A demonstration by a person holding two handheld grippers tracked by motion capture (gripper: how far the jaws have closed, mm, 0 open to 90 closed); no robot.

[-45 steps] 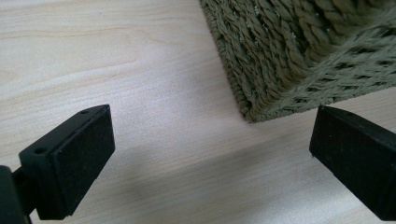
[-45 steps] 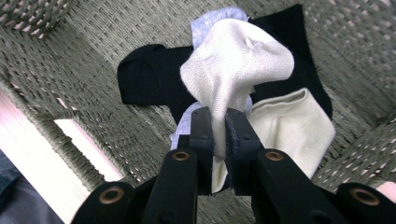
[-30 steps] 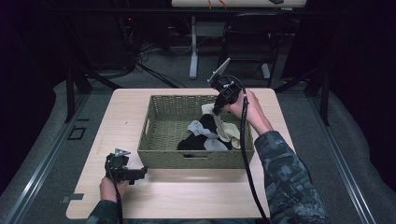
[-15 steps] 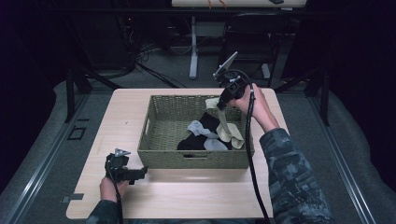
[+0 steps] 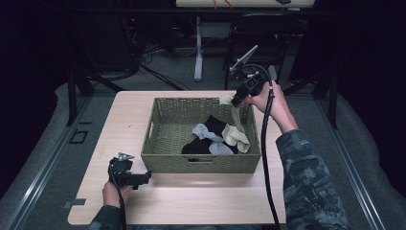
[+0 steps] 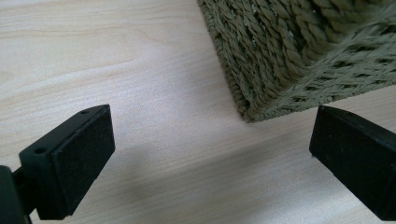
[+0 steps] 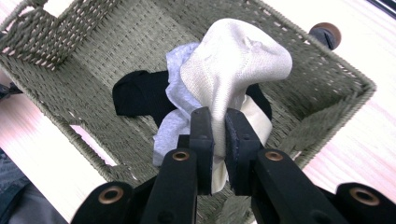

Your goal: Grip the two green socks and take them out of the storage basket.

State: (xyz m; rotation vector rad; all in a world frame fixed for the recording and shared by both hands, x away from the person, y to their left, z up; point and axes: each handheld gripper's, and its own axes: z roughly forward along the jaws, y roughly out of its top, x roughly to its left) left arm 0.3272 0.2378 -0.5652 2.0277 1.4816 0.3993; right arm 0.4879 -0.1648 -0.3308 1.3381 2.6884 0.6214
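A woven olive basket (image 5: 201, 159) stands in the middle of the light wooden table. In it lie a black sock (image 5: 215, 125), a grey sock (image 5: 205, 132) and a cream sock (image 5: 237, 138). My right gripper (image 5: 235, 100) hangs over the basket's far right corner, shut on a cream sock (image 7: 233, 70) that dangles from it into the basket. The right gripper view shows its jaws pinching the sock (image 5: 234, 114) above the grey sock (image 7: 175, 126) and black sock (image 7: 140, 98). My left gripper (image 5: 143, 177) rests open near the table's front left, by the basket corner (image 6: 261, 98).
The table (image 5: 129, 120) has bare wood left of and in front of the basket. Beyond the far edge stand a chair (image 5: 258, 33), a table leg (image 5: 198, 52) and cables on a dark floor. A cable (image 5: 264, 158) trails from my right gripper along the forearm.
My right gripper has risen and moved toward the far right of the basket, drawing the cream sock up out of the pile. The left gripper has stayed put.
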